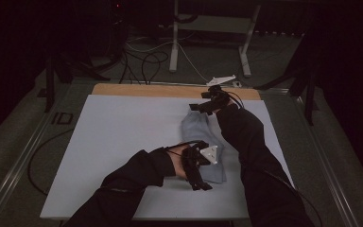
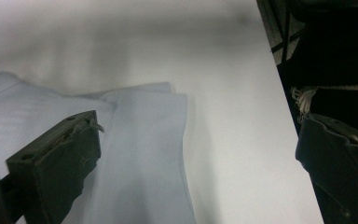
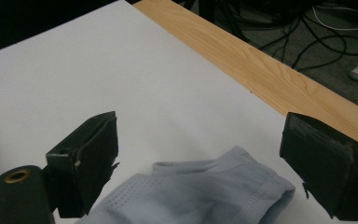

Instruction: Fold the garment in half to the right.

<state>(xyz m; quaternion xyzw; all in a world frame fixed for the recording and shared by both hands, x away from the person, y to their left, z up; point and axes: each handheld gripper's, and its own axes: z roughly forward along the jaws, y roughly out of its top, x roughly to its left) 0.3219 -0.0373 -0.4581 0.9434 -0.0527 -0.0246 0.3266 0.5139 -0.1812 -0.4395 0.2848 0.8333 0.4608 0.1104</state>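
Both grippers stand with jaws wide and nothing clamped. From the left gripper view, the left gripper (image 2: 193,154) hangs over the near end of the cloth (image 2: 140,154): one finger (image 2: 56,163) lies over the fabric at 8 o'clock, the other is out past the table edge at 4 o'clock, and the cloth's folded edge runs between them. From the right gripper view, the right gripper (image 3: 198,163) straddles the far end of the cloth, whose hemmed edge lies at 6 o'clock between the fingers, apart from both. In the high view the pale blue cloth stretches from the right gripper at 12 o'clock to the left gripper at 6 o'clock.

No writing can be read.

A white mat (image 1: 123,137) covers the wooden table (image 1: 170,90). Around it the room is dark, with cables (image 1: 142,59) on grey floor.
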